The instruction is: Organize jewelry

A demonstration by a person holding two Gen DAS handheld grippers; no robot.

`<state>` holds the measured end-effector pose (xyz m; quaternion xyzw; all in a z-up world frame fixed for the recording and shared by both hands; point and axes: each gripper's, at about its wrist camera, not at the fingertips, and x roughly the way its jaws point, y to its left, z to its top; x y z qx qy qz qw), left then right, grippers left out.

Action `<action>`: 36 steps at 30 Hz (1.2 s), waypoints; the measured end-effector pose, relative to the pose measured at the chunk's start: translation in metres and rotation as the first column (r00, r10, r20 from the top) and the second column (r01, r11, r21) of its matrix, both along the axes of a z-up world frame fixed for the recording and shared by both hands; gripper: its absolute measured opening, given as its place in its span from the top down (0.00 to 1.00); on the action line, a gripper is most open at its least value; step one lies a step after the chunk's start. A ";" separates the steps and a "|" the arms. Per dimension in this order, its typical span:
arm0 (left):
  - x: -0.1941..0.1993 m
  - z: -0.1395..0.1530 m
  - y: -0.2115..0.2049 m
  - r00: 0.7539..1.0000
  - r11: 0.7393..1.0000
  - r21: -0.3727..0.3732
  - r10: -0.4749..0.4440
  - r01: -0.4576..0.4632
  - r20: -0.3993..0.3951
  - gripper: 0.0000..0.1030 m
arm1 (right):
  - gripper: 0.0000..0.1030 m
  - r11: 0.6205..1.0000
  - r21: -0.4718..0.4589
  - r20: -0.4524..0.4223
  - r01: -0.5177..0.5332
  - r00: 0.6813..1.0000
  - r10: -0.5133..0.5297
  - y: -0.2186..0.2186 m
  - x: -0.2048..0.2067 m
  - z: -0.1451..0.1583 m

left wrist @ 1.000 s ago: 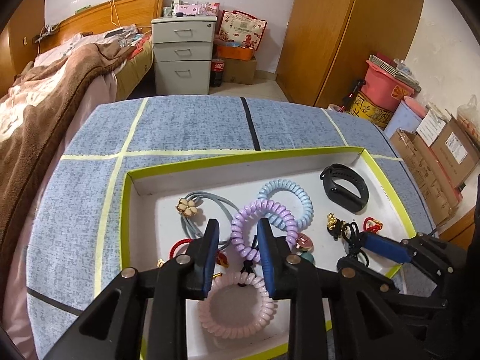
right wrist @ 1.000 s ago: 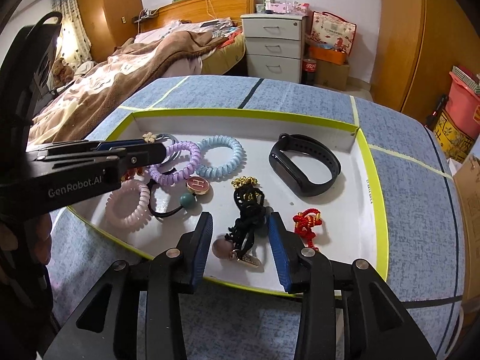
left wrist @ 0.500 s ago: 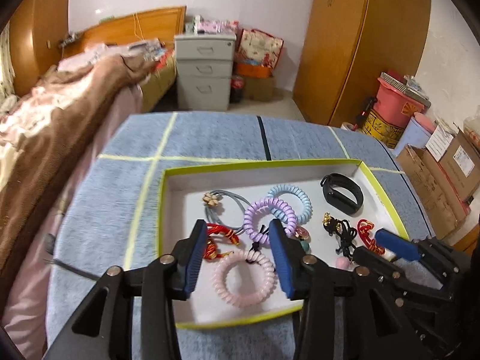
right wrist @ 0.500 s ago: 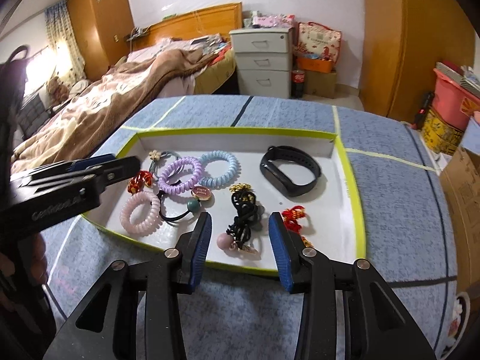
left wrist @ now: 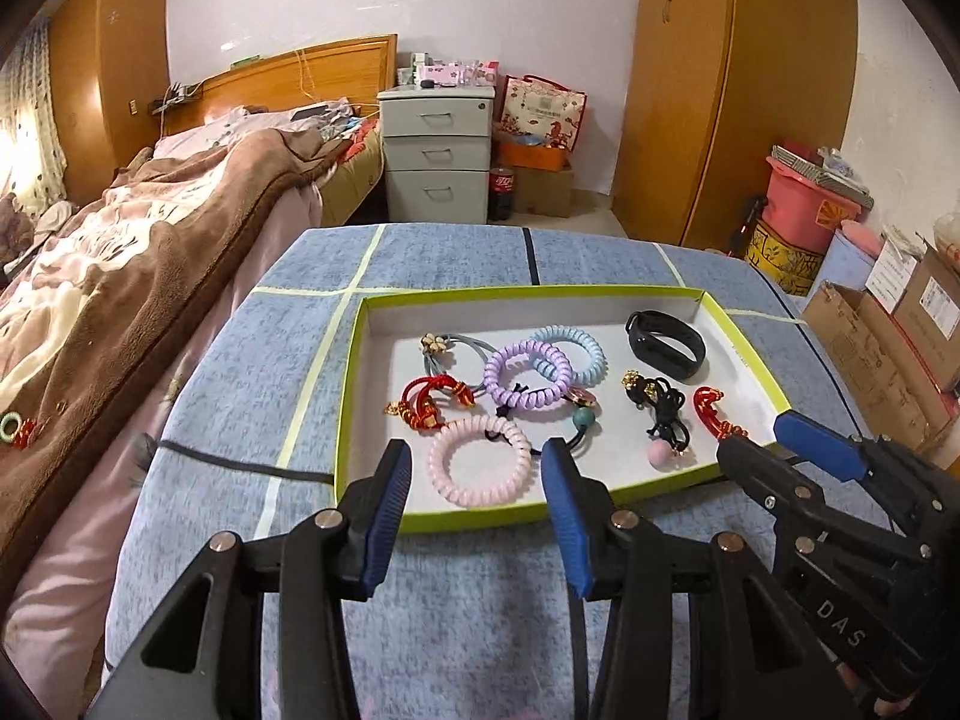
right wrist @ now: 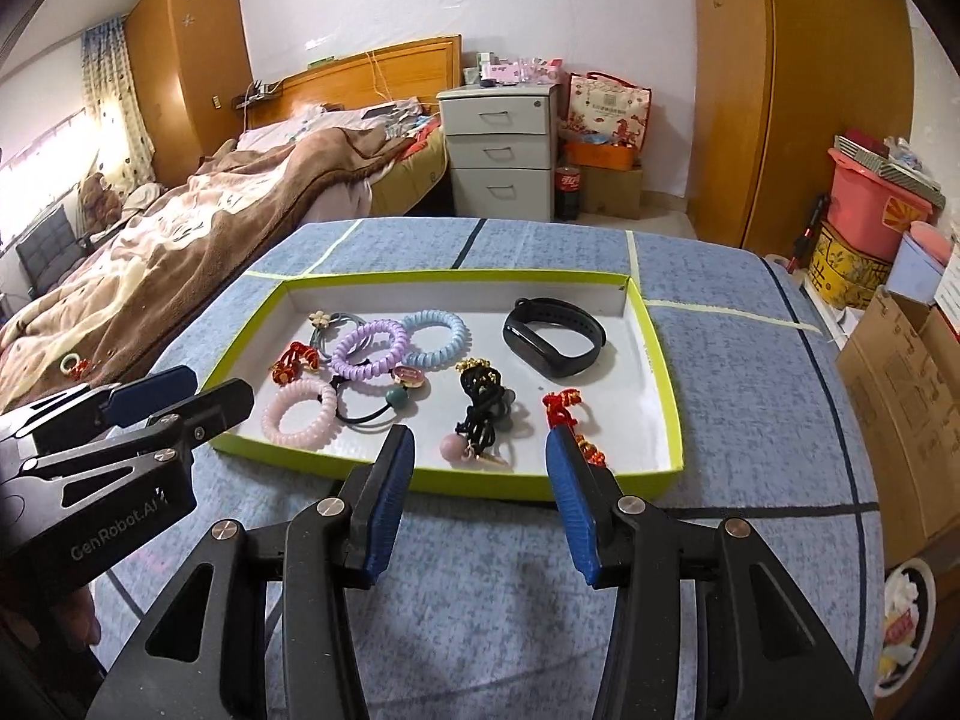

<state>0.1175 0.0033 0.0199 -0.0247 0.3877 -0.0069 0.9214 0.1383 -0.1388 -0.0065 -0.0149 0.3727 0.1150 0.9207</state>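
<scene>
A white tray with a lime-green rim [left wrist: 351, 420] lies on the blue tablecloth and holds the jewelry. Inside lie a pink coil tie [left wrist: 480, 462], a purple coil [left wrist: 528, 375], a light-blue coil [left wrist: 582, 348], a black wristband [left wrist: 666, 345], a red knotted bracelet [left wrist: 432, 399], a black cord bundle with a pink bead [right wrist: 480, 414] and a red charm [right wrist: 561, 405]. My left gripper [left wrist: 477, 456] hovers open before the tray's near rim, empty. My right gripper [right wrist: 479, 441] hangs beside it at the near right, its jaws opening with nothing between them.
A bed with a brown blanket [left wrist: 120, 264] runs along the table's left edge, with a small green ring [left wrist: 9, 423] on it. A grey drawer unit [left wrist: 435, 156] and a wooden wardrobe [left wrist: 720, 90] stand beyond. Cardboard boxes [left wrist: 888, 348] and a pink bucket crowd the right.
Both grippers have drawn back and risen from over the tray to its near rim. Both pairs of jaws have widened, and the jewelry stays in the tray.
</scene>
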 end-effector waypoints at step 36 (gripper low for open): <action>-0.018 0.004 -0.007 1.000 1.000 0.006 0.004 -0.004 -0.016 0.54 | 0.55 1.000 0.011 -0.012 0.007 1.000 -0.007 0.006 -0.013 0.000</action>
